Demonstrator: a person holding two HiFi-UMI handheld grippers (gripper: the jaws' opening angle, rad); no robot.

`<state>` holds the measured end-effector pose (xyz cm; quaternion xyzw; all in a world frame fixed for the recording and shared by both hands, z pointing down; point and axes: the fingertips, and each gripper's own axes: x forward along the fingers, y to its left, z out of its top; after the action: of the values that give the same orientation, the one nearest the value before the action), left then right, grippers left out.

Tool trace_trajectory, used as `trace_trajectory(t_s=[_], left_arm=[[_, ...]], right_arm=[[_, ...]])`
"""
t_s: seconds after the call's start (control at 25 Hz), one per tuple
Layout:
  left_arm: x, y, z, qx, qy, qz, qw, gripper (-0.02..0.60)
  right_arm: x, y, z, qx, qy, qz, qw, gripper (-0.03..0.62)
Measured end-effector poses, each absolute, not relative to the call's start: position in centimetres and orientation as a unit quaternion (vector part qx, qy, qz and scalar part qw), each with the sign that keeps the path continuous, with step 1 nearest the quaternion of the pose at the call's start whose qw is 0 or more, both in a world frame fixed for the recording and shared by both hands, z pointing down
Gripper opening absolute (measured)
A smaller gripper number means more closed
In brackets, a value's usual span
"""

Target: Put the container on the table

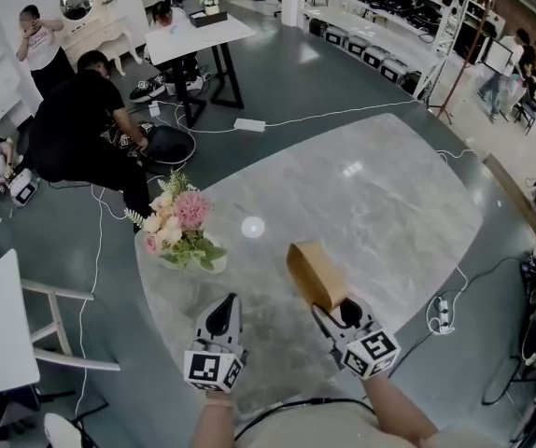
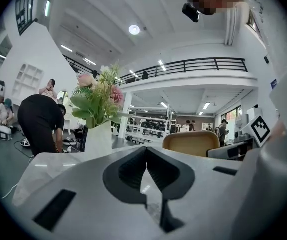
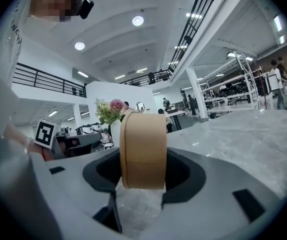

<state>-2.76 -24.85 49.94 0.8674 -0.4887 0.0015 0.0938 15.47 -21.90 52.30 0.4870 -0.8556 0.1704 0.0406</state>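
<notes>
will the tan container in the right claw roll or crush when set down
Probably light and fairly stiff: the container looks like thin paperboard and holds its round shape in the right claw. Held on edge, it may roll on the smooth table unless laid flat.

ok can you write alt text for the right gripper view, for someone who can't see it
The right gripper is closed on a round tan container, held on its edge over a grey marble table. A white vase of pink flowers stands behind it, in a large, bright hall.
</notes>
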Motion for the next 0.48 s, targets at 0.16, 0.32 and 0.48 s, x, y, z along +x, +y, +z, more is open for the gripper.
trace_trajectory(t_s=[0.16,0.32,0.48], left_arm=[[-2.3,-25.4,50.9,0.865,-0.492,0.007,0.102,0.006],[-1.9,-25.6,51.8,0.864,-0.492,0.016,0.107,0.005],[-1.8,-25.8,52.5,0.86,-0.499,0.026,0.105,0.005]], right_arm=[[15.1,-23.0,53.6,0.476,-0.856,0.201,0.031,0.222],[14.8,-23.8,54.9,0.47,-0.848,0.245,0.01,0.222],[14.3,-24.5,56.6,0.463,-0.834,0.298,-0.015,0.222]])
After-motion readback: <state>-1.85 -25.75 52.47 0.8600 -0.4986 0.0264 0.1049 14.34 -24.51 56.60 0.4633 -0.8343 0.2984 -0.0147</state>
